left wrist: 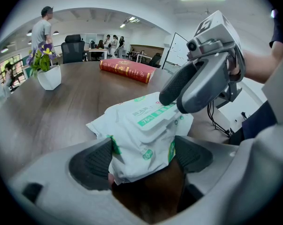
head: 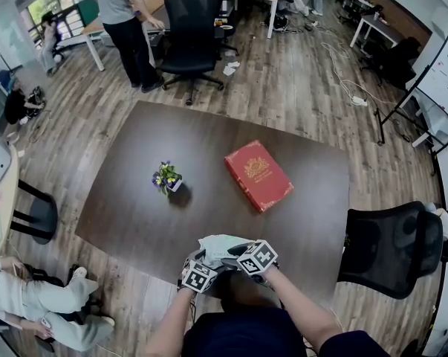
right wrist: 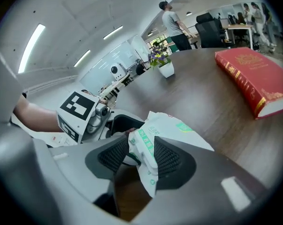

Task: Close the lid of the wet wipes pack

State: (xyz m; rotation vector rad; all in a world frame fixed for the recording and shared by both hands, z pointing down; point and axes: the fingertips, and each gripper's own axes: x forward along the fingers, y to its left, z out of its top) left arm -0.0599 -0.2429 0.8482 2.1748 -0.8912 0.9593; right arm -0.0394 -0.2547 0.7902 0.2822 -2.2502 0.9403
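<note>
Left gripper (left wrist: 142,158) and right gripper (right wrist: 143,157) both pinch the wet wipes pack (head: 216,244) at the table's (head: 209,136) six o'clock edge.

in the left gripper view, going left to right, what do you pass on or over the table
potted plant → red book → right hand-held gripper. The wet wipes pack is left out: it sits low in the middle and spans under both the book and the gripper.
</note>
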